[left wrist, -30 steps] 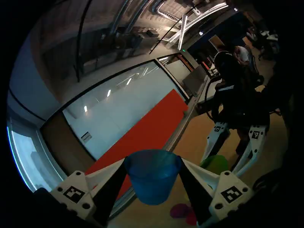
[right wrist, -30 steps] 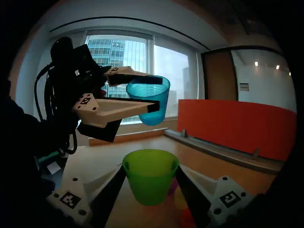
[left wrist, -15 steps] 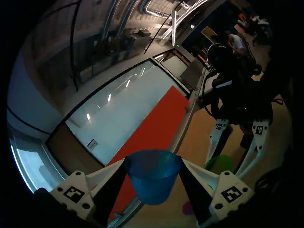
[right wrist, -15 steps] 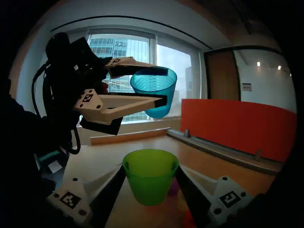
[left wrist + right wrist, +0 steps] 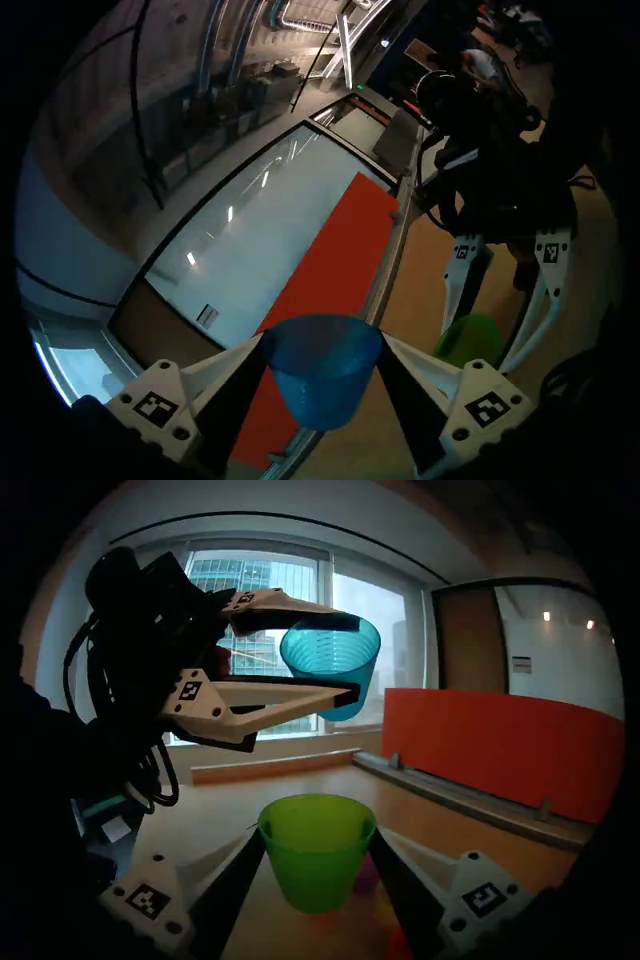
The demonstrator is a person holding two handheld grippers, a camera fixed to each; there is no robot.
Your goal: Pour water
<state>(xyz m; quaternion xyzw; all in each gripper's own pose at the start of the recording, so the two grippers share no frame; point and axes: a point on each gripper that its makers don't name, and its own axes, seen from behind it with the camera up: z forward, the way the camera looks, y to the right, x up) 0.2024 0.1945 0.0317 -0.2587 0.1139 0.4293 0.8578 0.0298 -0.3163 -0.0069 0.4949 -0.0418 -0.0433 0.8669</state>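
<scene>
One blue cup (image 5: pixel 330 668) above green cup (image 5: pixel 317 856), orange partition (image 5: pixel 512 748) behind.

Right gripper view: a translucent blue cup (image 5: pixel 330 666) hangs at 12 o'clock, gripped between jaws and tilted so its ribbed inside shows. Directly below it, at 6 o'clock, a translucent green cup (image 5: pixel 317 850) stands upright between jaws, above the tabletop
</scene>
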